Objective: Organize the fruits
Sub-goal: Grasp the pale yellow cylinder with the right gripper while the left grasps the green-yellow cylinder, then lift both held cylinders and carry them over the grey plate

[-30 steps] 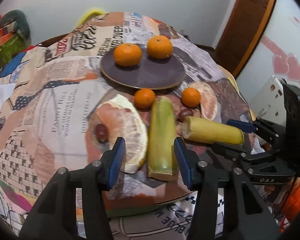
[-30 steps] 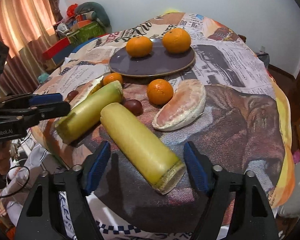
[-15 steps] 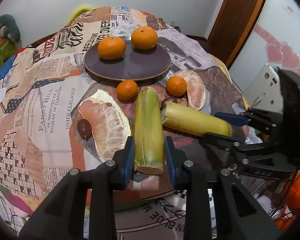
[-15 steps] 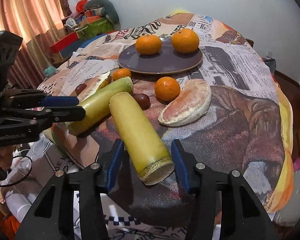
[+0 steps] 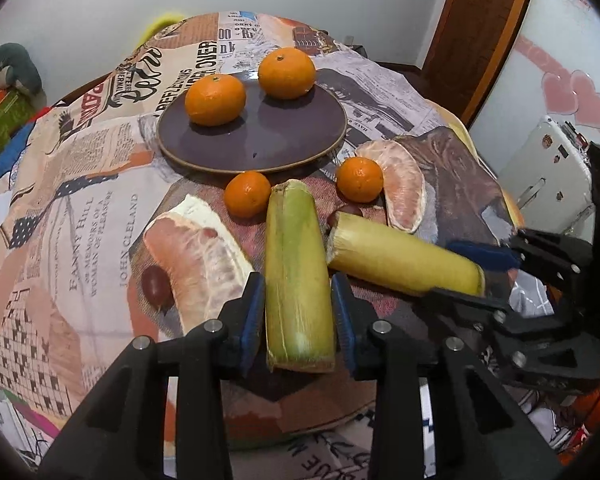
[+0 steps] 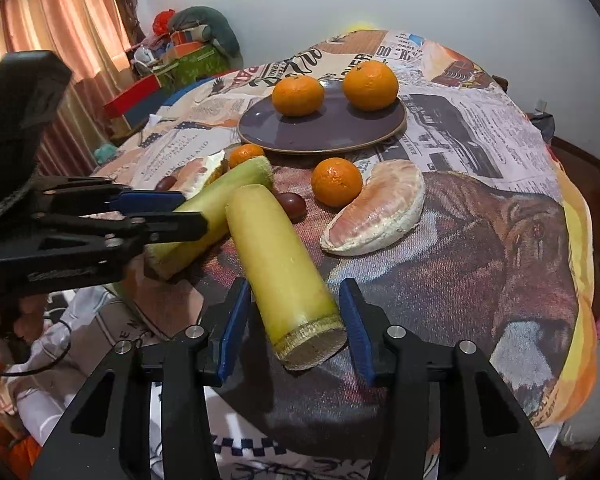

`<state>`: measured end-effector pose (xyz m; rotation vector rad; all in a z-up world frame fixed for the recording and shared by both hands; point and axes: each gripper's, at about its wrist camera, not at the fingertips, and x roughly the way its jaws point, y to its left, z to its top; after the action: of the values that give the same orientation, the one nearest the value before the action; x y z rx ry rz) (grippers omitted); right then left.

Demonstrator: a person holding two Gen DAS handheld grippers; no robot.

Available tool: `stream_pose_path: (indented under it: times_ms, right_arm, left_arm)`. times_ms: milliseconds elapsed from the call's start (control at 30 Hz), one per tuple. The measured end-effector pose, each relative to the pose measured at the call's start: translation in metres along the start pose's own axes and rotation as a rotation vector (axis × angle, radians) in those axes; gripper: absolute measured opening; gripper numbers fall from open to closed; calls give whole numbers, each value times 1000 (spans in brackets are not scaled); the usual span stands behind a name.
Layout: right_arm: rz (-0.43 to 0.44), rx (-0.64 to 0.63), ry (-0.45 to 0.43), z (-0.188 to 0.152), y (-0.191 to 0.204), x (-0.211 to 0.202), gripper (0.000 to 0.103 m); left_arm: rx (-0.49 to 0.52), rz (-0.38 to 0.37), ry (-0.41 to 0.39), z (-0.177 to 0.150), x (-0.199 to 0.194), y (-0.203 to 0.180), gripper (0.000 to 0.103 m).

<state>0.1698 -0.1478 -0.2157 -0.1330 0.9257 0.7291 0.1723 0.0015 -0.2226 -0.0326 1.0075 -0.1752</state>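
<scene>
Two cut sugarcane pieces lie side by side near the table's front edge. My left gripper (image 5: 298,286) has its blue pads tight against the sides of the green piece (image 5: 294,248), near its cut end, and its jaws are opening slightly. My right gripper (image 6: 296,288) straddles the cut end of the yellow piece (image 6: 280,256). Its jaws are closing, with a small gap still showing at the left pad. Behind the canes a dark purple plate (image 5: 260,148) holds two oranges (image 5: 215,99).
Two small oranges (image 5: 247,194), two peeled pomelo segments (image 5: 196,256) and dark red fruits (image 5: 156,283) lie around the canes on the newspaper-print cloth (image 5: 80,208). A brown door (image 5: 480,32) stands at the right. Clutter and curtains (image 6: 40,40) stand at the left.
Both grippers' jaws have narrowed around their cane pieces. The left one slid forward along the green piece and its pads came up against it. The canes still lie on the cloth.
</scene>
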Motion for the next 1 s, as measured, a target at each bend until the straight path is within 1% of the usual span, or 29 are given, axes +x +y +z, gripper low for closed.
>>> stream_pose_path:
  times_ms: [133,367,533,733,900,1000]
  right_arm:
    - [0,8,-5,-7,0,-7,40]
    - [-22,24,1,-20,-6,-20,39]
    - [-13,17,14,-19,-7,-25,39]
    - [1,-17,0,-2,-1,-20,39]
    - [4,-41,36,9,4,3,39]
    - [25,-29,49,11,2,11,40]
  left_arm:
    - [7,25,-2,1,2,-5,34]
    - [-2,4,17,-17,-12,-7,34]
    - [2,-15,42,-27,-20,-9,34]
    - [0,-32,60,-14,-9,-6,34]
    - [5,-50,73,-2,5,-5,35]
    - [3,-57,81,3,15,-3,35]
